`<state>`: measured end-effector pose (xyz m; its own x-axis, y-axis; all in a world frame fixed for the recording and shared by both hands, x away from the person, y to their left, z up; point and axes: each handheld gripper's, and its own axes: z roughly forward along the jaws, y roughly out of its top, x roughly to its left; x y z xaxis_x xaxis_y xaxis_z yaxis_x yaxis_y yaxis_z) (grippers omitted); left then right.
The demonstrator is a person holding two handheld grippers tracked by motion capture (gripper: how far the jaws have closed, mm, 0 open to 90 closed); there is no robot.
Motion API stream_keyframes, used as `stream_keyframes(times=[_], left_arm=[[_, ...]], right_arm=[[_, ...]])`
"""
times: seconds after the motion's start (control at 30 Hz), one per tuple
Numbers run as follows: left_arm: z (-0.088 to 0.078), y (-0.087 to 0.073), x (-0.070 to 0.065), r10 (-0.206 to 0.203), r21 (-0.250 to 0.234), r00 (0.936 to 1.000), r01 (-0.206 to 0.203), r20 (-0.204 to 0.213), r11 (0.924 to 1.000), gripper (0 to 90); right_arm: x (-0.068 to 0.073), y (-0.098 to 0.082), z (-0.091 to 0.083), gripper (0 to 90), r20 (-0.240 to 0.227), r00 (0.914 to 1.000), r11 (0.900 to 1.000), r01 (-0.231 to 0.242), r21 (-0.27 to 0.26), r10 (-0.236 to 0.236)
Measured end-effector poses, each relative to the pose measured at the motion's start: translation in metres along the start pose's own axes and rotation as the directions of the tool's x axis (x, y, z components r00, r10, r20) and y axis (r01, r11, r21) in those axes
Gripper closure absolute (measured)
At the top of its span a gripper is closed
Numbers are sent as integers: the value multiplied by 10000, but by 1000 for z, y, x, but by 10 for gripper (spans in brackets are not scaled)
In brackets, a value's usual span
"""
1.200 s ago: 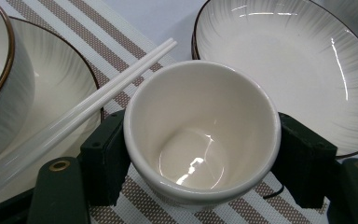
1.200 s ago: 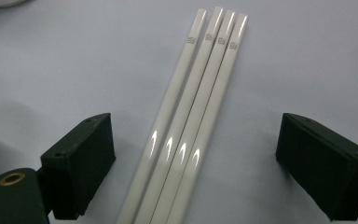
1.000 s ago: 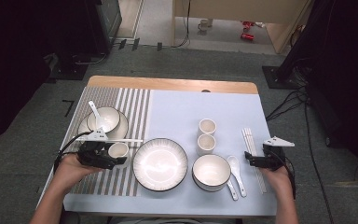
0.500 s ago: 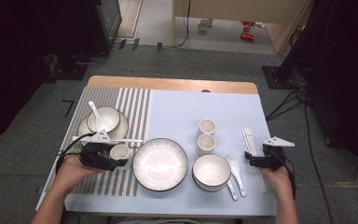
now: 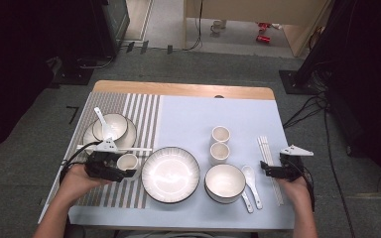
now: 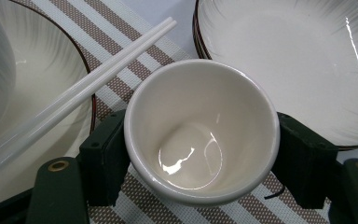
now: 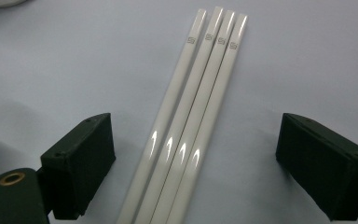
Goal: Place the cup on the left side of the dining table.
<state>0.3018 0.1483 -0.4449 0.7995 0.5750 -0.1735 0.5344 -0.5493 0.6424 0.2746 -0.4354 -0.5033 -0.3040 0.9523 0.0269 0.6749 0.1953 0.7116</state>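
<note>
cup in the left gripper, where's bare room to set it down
Free: blue mat behind the big plate, left of the two cups. Crowded: the striped mat by the cup and around the chopsticks.

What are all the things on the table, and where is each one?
Cups: three, cream; two mid-table, one between the left jaws.
Plates: two, white; centre front and back left.
Bowls: two, white; front right of centre, and on the back left plate.
Spoons: two, white; beside the front bowl, one in the back bowl.
Chopsticks: white; four at right, a pair at left.
Mats: striped left, pale blue right.
Left gripper: black, around a cup.
Right gripper: black, open over chopsticks.
</note>
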Motion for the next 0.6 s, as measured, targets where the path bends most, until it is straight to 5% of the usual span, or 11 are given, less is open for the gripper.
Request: stream_keyframes(times=[0.6], left_arm=[[0,2,-5,349,177,9993,-351,92,9992,250]], right_arm=[[0,0,0,112,1,10000,10000,8,5,-8]])
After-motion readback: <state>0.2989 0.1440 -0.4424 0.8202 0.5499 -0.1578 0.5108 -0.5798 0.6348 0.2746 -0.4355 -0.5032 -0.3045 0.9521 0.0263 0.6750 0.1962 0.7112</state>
